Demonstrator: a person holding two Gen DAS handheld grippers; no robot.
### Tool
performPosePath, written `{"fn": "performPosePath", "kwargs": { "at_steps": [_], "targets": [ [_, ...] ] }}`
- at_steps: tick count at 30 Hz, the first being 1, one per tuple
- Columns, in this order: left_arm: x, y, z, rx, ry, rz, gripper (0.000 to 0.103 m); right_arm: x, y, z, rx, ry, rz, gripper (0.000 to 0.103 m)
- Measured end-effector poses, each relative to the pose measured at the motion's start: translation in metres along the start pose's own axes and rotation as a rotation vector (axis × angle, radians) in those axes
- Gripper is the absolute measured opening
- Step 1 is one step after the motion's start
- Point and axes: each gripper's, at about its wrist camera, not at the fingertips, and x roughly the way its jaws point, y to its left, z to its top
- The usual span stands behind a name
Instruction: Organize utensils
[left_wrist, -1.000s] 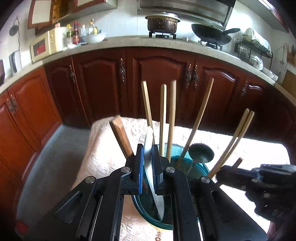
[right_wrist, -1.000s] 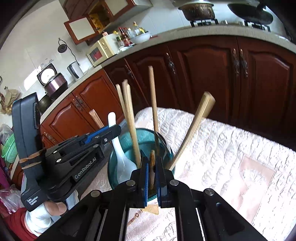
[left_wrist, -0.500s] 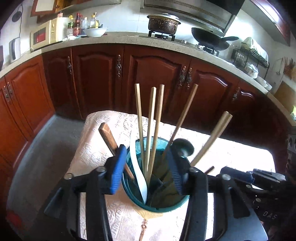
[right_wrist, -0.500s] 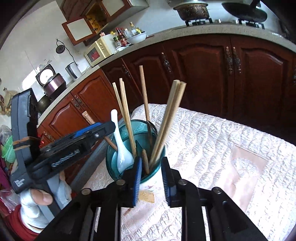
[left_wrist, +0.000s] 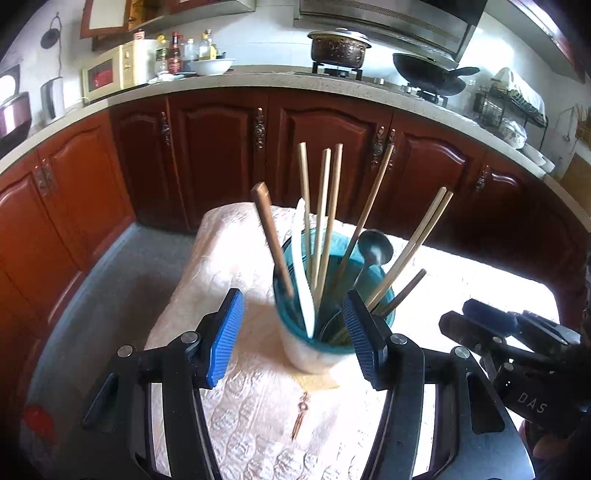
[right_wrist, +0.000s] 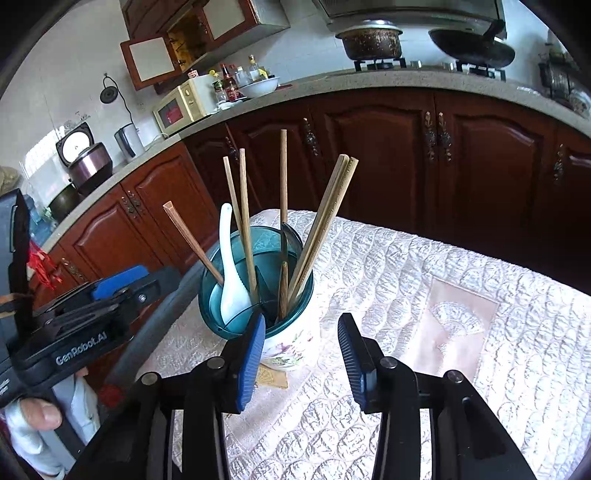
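Observation:
A teal-rimmed utensil holder (left_wrist: 295, 350) (right_wrist: 291, 339) stands on the quilted table cloth (right_wrist: 443, 314). It holds several wooden chopsticks (left_wrist: 330, 206) (right_wrist: 325, 218), a white spoon (left_wrist: 303, 266) (right_wrist: 229, 280), a metal ladle (left_wrist: 373, 245) and a brown-handled utensil (left_wrist: 271, 236). My left gripper (left_wrist: 291, 339) is open and empty, just in front of the holder. My right gripper (right_wrist: 301, 350) is open and empty, in front of the holder's right side. Each gripper shows at the edge of the other's view.
Dark wooden cabinets (left_wrist: 325, 155) and a counter with a pot (left_wrist: 338, 46), wok (left_wrist: 428, 75) and microwave (left_wrist: 110, 72) run behind the table. A small brown tag (left_wrist: 299, 417) lies on the cloth before the holder.
Both grippers opened, letting go of the white spoon and a chopstick, which now rest in the holder. Both grippers pulled back from the holder.

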Motion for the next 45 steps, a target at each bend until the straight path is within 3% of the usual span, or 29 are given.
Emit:
{"fn": "performPosePath", "kwargs": {
  "at_steps": [8, 27, 45],
  "targets": [
    [-0.013, -0.001, -0.011, 0.017, -0.015, 0.072, 0.056, -0.007, 0.018, -0.005, -0.015, -0.031, -0.055, 0.044],
    [-0.044, 0.004, -0.015, 0.005, -0.101, 0.119, 0.056, -0.027, 0.039, 0.000, -0.035, -0.073, -0.086, 0.051],
    [-0.043, 0.002, -0.017, 0.008, -0.114, 0.149, 0.056, -0.028, 0.037, 0.002, -0.007, -0.073, -0.102, 0.053]
  ]
}}
